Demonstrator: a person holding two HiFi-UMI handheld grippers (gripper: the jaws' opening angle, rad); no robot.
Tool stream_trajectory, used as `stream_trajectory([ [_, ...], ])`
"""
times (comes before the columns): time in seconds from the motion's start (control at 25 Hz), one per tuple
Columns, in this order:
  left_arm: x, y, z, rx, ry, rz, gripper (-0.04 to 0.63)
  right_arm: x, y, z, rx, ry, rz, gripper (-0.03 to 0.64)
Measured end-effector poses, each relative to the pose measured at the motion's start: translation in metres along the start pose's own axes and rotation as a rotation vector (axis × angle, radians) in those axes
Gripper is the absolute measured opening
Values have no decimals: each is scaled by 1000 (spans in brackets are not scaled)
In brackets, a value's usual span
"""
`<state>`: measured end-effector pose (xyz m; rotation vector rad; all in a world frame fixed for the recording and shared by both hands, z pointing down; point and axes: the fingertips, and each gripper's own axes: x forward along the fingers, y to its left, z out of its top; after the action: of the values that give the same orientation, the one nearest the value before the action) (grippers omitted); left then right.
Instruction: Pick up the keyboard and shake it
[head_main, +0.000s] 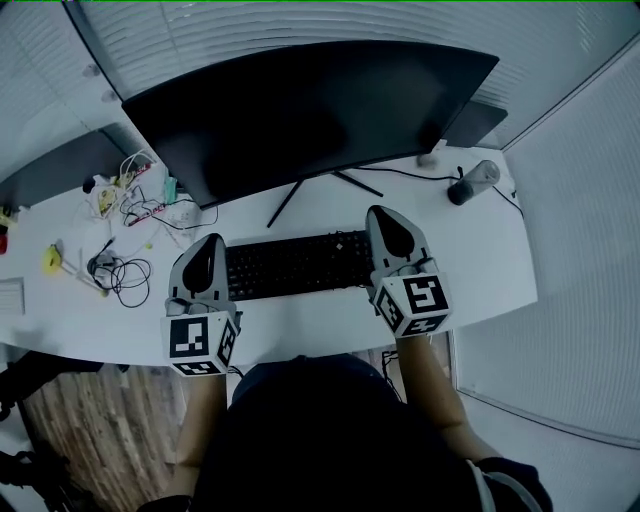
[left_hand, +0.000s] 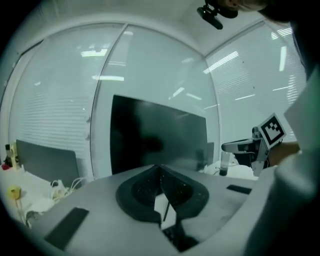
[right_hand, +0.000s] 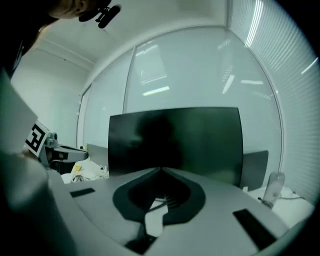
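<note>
1. The left gripper (head_main: 208, 242) is at the left end of the keyboard (head_main: 295, 265), its jaws clenched together on nothing.
2. The right gripper (head_main: 385, 215) is at the keyboard's right end, its jaws also clenched and empty.
3. The keyboard lies on the white desk (head_main: 300, 322).
4. Behind the keyboard stands the dark monitor (head_main: 310, 110).

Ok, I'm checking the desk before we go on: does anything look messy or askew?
Only the loose cables at the desk's left end, lying in an untidy tangle with small items. The keyboard is roughly straight in front of the monitor; nothing looks spilled.
</note>
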<state>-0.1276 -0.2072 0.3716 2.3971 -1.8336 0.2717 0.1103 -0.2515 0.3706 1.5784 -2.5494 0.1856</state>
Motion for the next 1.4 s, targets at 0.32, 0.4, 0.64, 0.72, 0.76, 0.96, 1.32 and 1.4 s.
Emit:
stream_trajectory([
  [0.32, -12, -17, 146, 60, -285, -6, 23, -25, 29, 148, -164, -278, -39, 26],
  [0.4, -18, -19, 161, 56, -310, -1, 23, -32, 35, 162, -183, -300, -44, 26],
  [0.64, -26, -20, 167, 49, -312, 1, 23, -41, 38, 165, -193, -291, -55, 26],
  [0.72, -27, -20, 166, 48, -308, -1, 23, -43, 39, 166, -193, -294, -55, 26],
  [0.76, -28, -20, 166, 48, -308, -3, 23, -44, 40, 166, -195, -296, -55, 26],
  [0.96, -34, -22, 168, 49, -315, -8, 23, -47, 46, 167, -194, -310, -46, 26],
  [1.32, -45, -22, 165, 56, -313, -18, 23, -56, 57, 164, -189, -307, -57, 26],
  [1.4, -49, -22, 165, 57, -312, -19, 23, -59, 59, 163, -187, -308, -59, 26],
])
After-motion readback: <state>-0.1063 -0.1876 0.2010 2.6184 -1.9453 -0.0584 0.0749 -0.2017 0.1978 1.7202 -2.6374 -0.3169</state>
